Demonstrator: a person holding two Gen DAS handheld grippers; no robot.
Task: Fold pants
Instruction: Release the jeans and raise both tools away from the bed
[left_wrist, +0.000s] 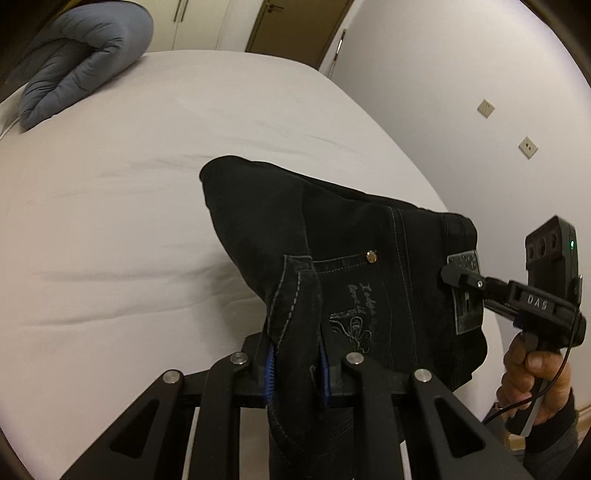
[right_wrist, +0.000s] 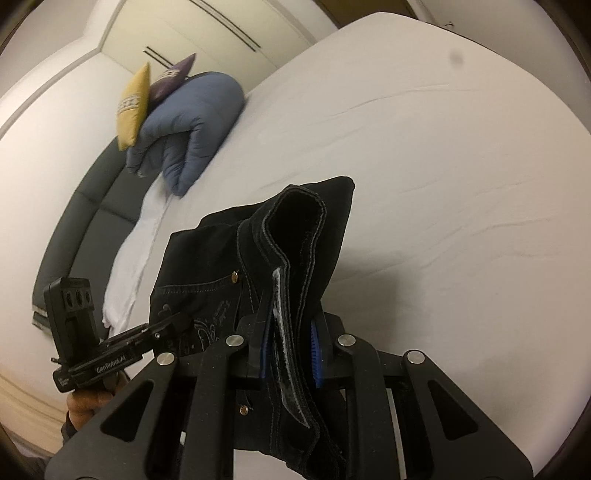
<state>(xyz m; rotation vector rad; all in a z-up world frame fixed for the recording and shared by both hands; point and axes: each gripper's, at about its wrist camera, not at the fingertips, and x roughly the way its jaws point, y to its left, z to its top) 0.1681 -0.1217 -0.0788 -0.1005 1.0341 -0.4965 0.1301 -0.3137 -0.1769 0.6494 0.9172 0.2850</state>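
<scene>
While the black pants (left_wrist: 332, 236) hang bunched above the white bed (left_wrist: 129, 221), no neat fold shows yet; laying them flat and folding remains, I judge. My left gripper (left_wrist: 295, 365) and right gripper (right_wrist: 290, 347) each clamp narrowly on a denim edge.

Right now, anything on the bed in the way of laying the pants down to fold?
Nothing visible. Both grippers, left and right, are shut on the black pants, held above bare white sheet. The blue duvet and cushions sit far off by the headboard.
</scene>
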